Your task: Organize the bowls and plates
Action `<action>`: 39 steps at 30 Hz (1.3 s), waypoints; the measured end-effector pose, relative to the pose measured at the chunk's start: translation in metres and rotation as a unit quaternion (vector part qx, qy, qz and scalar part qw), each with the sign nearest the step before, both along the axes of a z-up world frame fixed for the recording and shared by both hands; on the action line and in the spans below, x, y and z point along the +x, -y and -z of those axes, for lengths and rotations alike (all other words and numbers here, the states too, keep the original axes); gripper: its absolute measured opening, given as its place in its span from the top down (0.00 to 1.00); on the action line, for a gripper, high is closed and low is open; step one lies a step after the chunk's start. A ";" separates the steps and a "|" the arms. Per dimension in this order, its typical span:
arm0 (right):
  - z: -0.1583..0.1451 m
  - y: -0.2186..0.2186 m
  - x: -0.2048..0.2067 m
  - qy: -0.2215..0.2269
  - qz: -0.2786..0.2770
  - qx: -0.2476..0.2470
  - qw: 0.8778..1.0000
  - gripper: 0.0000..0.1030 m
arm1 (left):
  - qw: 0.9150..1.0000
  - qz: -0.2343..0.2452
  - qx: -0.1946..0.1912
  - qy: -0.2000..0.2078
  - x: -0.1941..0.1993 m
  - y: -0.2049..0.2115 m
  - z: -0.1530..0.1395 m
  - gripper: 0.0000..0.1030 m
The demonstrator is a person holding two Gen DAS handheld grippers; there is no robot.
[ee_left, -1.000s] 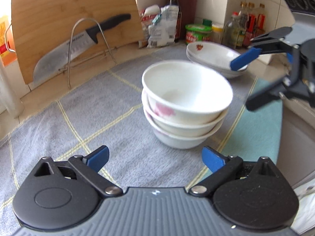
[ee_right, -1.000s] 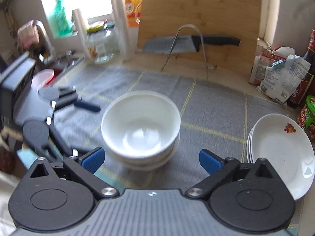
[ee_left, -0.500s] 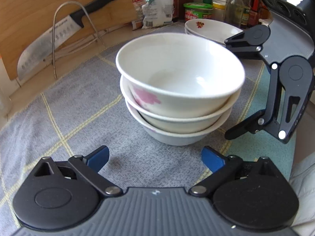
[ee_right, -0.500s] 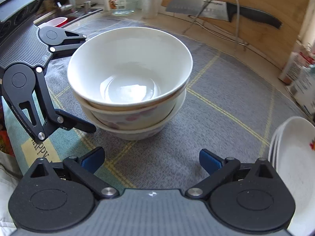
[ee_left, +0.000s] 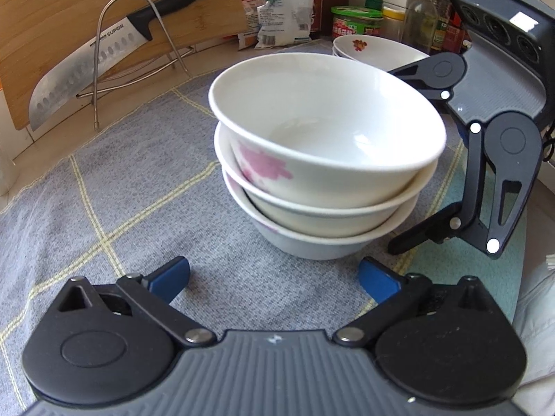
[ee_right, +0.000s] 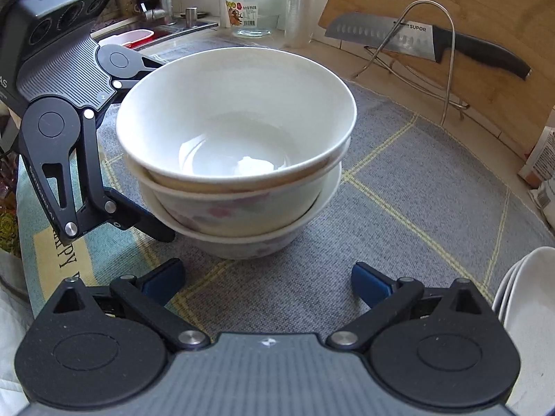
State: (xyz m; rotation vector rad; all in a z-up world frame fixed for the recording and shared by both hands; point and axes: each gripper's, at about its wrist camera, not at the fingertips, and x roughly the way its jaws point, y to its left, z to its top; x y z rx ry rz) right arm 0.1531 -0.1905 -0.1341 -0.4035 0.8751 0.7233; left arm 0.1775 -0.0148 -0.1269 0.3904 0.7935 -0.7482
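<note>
With three bowls nested in one stack on the grey mat, stacking looks done. Plates sit piled well behind. Left hand-held gripper and right hand-held gripper: both spread apart, empty, flanking the stack. Likely remaining: shifting the stack, if anything.

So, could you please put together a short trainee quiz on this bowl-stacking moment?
1. How many bowls are in the bowl stack?
2. True or false: the left claw is shut on the stack.
3. Where does the knife rest? A) flat on the mat B) on a wire rack against the cutting board C) in a bowl

Key: 1) three; 2) false, both it and the right claw are open; 3) B
</note>
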 end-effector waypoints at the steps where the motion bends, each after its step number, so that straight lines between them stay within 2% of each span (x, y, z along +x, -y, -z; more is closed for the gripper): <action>1: -0.001 0.000 0.000 -0.001 0.000 0.000 1.000 0.00 | 1.000 0.006 -0.002 0.002 0.001 0.000 0.000 0.00; 14: -0.002 -0.011 0.009 -0.020 0.036 -0.018 0.999 0.00 | 0.996 0.075 -0.036 0.032 0.010 -0.004 0.006 0.00; 19: -0.002 -0.012 0.010 -0.022 0.032 -0.021 0.999 0.00 | 0.995 0.086 -0.034 0.031 0.011 -0.004 0.004 0.00; 23: -0.004 -0.016 0.016 -0.029 0.004 -0.032 0.999 0.00 | 0.994 0.107 -0.024 0.020 0.015 -0.002 0.001 0.01; 28: -0.009 -0.018 0.024 -0.032 -0.051 -0.021 0.998 0.00 | 0.987 0.158 -0.035 0.012 0.017 -0.001 -0.008 0.02; 33: -0.012 -0.021 0.027 -0.024 -0.080 -0.017 0.996 0.00 | 0.983 0.181 -0.027 -0.002 0.022 0.002 -0.005 0.15; 39: -0.012 -0.023 0.030 -0.034 -0.099 -0.022 0.994 0.07 | 0.977 0.211 -0.024 -0.010 0.028 0.003 -0.005 0.16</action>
